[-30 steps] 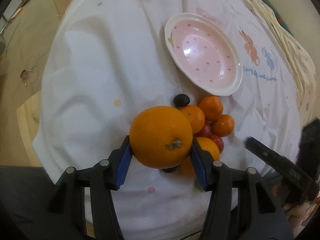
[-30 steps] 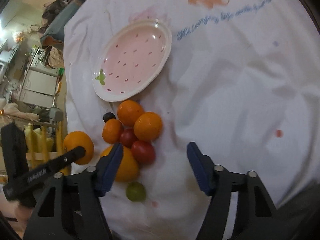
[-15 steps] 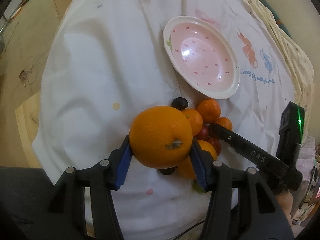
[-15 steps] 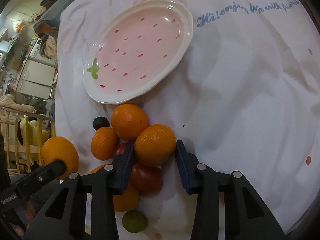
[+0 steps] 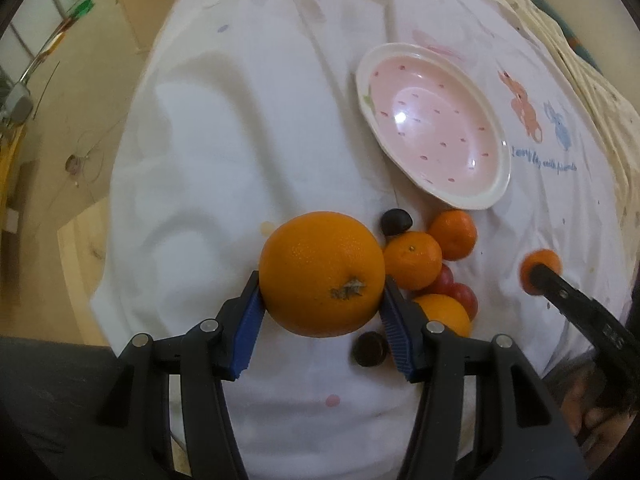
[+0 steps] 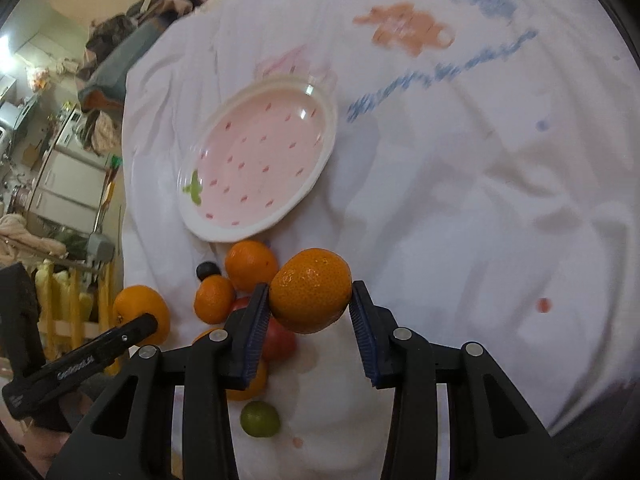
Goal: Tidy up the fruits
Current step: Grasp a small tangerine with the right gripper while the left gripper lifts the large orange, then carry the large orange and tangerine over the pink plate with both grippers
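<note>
Large orange [image 5: 322, 274] sits clamped between the blue pads of the left gripper [image 5: 322, 308], held above the cloth near the fruit pile. Small mandarin [image 6: 311, 290] is pinched in the right gripper [image 6: 308, 312], lifted clear of the pile; its jaws have just been closing onto it. Pink plate [image 6: 320, 168] lies empty just beyond the pile [image 5: 432, 272].

Risks, as judged: the mandarin is caught near the pad tips, so a quick swing could squeeze it out. The orange bulges past its pads; a tilt may roll it free. Both grippers converging on one plate could collide. Right-side contact looks blurred; grip depth uncertain. Loose cloth [image 5: 240, 140] could snag and shift the plate.
</note>
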A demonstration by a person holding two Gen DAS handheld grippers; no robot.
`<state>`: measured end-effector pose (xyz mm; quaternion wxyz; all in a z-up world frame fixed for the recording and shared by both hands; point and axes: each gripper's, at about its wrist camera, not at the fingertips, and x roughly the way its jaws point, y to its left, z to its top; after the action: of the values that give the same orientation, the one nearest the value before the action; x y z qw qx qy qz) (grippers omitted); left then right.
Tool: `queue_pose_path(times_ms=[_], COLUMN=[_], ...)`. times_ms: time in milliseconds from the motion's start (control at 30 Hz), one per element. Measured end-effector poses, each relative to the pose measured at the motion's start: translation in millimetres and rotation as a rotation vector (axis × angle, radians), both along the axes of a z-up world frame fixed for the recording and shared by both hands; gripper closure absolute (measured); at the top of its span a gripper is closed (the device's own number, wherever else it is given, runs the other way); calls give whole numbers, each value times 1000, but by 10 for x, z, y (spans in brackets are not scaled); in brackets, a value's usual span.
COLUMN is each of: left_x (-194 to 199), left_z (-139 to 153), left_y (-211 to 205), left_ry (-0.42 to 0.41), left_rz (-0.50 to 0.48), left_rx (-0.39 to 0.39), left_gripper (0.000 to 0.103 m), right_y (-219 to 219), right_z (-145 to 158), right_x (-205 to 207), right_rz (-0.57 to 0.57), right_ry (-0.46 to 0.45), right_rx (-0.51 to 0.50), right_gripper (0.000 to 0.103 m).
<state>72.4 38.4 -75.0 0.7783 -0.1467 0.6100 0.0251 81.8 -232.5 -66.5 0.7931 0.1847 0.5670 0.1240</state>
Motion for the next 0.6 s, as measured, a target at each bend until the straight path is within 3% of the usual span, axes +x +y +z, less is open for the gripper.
queue_pose_path(times_ms=[133,333,600], left_x=[-18,120,561], left_z=[65,234,620], left_y=[-26,-195,-334], left_ry=[-31,-9,-88], left_rz=[-11,-70,-128], left_rx=[17,-7,24], left_gripper=[52,52,52], right_y=[-122,-254,-179], right_z=[139,406,693], right_x=[-45,93,571], right_rz=[-33,-80,-34], right_ry=[-35,-68,-142], right_rx=[29,108,80], right_gripper=[61,61,61])
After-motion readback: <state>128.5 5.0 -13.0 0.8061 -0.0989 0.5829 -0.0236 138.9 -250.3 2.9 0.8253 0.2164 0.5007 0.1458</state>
